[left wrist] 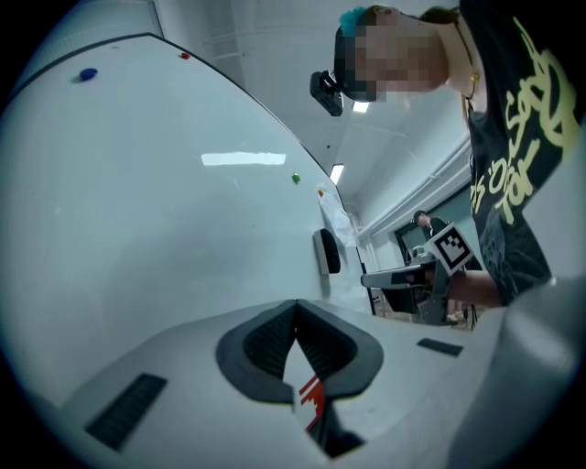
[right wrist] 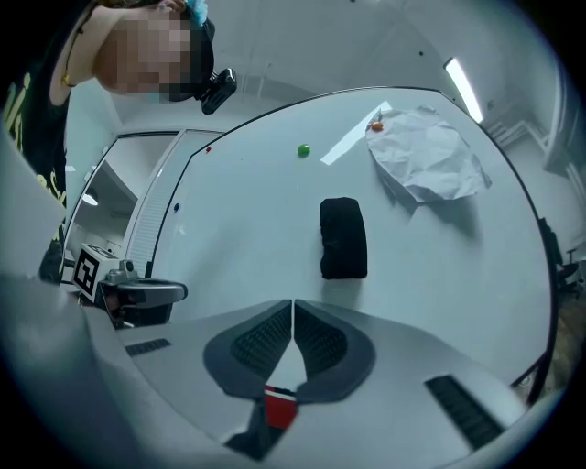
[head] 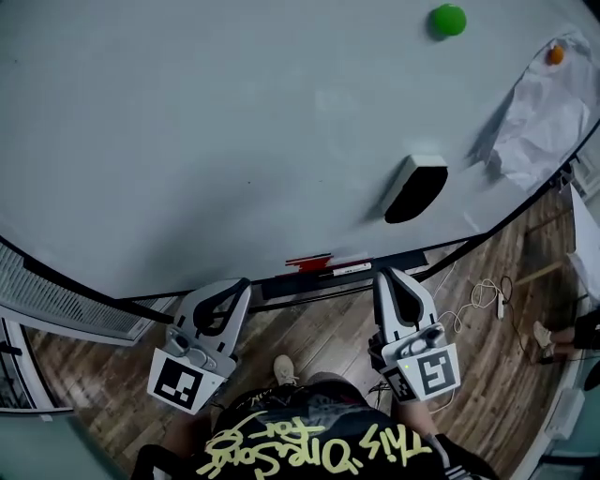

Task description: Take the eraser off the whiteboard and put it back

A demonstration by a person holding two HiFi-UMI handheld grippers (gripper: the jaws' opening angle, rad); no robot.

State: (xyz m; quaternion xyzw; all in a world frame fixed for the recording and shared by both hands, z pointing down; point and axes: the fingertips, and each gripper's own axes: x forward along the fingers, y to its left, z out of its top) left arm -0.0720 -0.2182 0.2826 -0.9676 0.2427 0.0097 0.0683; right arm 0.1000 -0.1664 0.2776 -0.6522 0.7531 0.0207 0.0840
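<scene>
From the head view, one eraser (head: 415,187) sits on the whiteboard (head: 187,141), right of centre, near one green magnet (head: 448,20) and one paper (head: 544,112). Two grippers, left (head: 241,285) and right (head: 385,276), point at the board's lower edge. The left gripper view shows jaws together and empty, plus a blue magnet (left wrist: 87,75). The right gripper view shows jaws together and empty, with the eraser ahead, untouched.

One whiteboard (head: 187,141), one eraser (head: 415,187), one crumpled paper sheet (head: 544,112), two grippers (left gripper (head: 239,287), right gripper (head: 390,277)), four magnets: green (head: 448,20), orange (head: 556,54), blue (left wrist: 87,75), red (left wrist: 186,56).
</scene>
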